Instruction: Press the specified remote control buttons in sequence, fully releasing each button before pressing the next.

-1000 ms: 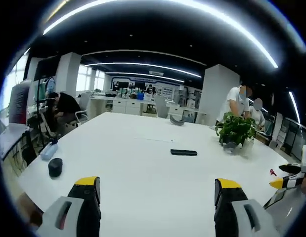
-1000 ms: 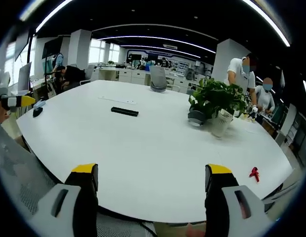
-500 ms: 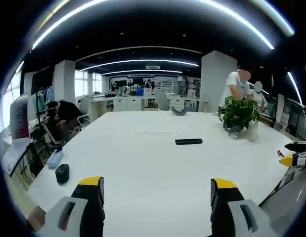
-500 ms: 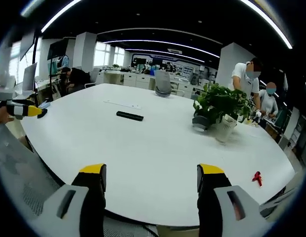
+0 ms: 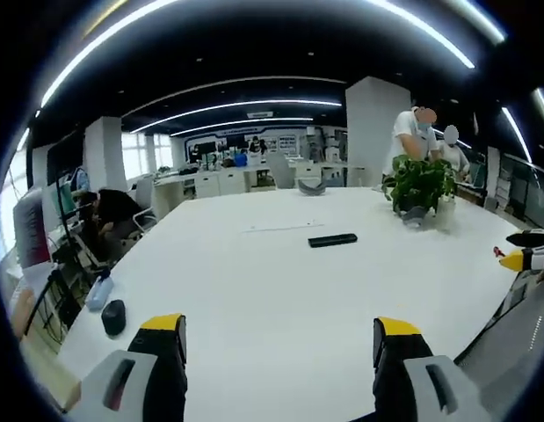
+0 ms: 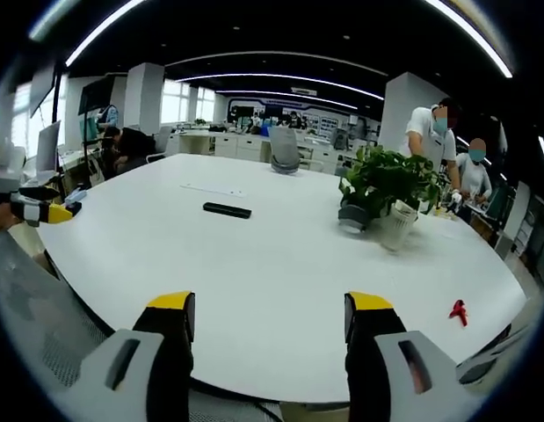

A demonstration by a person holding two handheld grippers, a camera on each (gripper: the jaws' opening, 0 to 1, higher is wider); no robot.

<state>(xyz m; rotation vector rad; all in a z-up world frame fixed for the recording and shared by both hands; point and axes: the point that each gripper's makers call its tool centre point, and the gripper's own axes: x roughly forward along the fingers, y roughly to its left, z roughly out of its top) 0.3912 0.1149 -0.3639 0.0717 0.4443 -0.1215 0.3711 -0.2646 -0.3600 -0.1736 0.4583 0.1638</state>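
Two grippers, left gripper and right gripper, hang at 6 o'clock with jaws apart, holding nothing. The black remote control lies flat on the white table, well apart from both, toward 12 o'clock. A potted plant stands at 2 o'clock.
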